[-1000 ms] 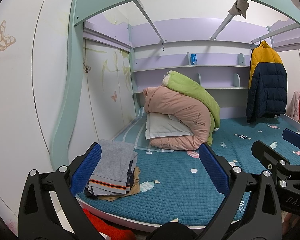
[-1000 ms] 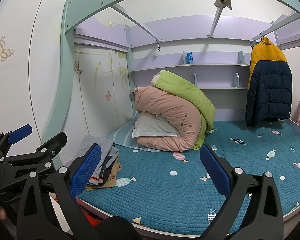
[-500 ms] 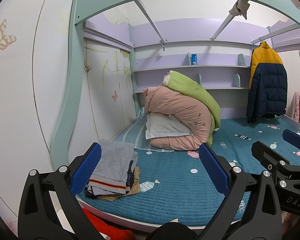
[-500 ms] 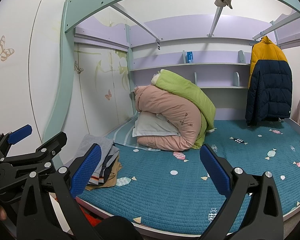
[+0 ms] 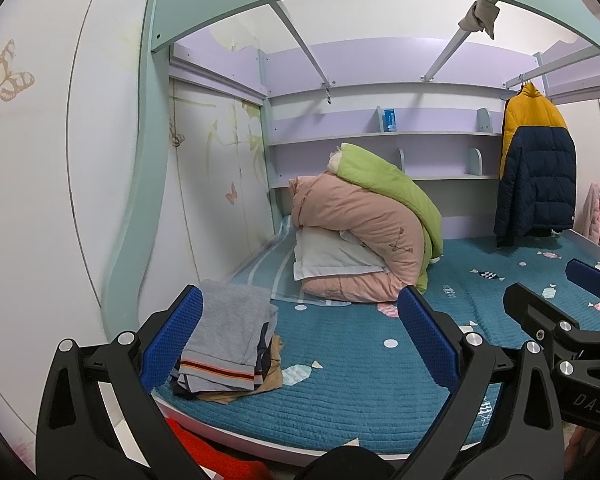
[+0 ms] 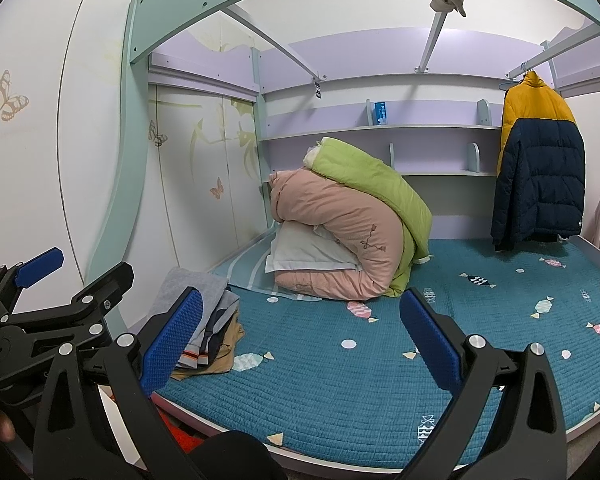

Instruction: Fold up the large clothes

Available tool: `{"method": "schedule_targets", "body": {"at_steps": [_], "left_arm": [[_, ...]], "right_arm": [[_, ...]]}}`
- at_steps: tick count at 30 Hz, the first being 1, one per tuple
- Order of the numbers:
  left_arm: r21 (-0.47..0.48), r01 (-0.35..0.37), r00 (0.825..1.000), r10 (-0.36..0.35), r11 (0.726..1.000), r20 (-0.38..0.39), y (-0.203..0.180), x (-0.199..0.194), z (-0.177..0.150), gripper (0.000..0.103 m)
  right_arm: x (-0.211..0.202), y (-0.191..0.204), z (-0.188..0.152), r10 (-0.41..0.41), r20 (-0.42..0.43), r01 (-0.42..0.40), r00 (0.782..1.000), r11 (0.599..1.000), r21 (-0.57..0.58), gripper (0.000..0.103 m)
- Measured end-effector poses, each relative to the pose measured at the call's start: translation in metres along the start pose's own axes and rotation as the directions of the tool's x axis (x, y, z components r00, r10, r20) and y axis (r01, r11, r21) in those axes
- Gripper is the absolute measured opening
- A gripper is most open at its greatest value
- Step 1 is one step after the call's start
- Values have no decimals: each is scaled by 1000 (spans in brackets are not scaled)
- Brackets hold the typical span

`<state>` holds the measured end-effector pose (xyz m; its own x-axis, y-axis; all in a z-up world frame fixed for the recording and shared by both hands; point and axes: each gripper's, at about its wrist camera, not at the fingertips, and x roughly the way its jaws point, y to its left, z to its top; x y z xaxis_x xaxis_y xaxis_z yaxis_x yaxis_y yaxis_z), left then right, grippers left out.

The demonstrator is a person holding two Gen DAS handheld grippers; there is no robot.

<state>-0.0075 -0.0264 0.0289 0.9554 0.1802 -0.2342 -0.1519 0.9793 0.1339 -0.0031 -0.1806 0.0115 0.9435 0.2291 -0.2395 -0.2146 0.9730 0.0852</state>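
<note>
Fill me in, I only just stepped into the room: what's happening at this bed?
A person holds two grippers in front of the bed, both open and empty. The left gripper and right gripper hover short of the teal mattress; neither touches any clothing. A stack of folded clothes sits at the mattress's near left corner. Rolled pink and green quilts lie farther back, and a yellow and navy jacket hangs on the right.

Rolled quilts (image 5: 364,232) on teal mattress (image 5: 340,392)
</note>
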Motion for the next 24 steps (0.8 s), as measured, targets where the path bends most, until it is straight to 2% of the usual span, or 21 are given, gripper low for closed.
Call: {"method": "schedule_targets", "body": {"at_steps": [24], "left_arm": [[-1, -1, 1000, 1, 1000, -1, 1, -1, -2, 98]], "right_arm": [[3, 2, 0, -2, -6, 2, 1000, 1000, 8, 95]]}}
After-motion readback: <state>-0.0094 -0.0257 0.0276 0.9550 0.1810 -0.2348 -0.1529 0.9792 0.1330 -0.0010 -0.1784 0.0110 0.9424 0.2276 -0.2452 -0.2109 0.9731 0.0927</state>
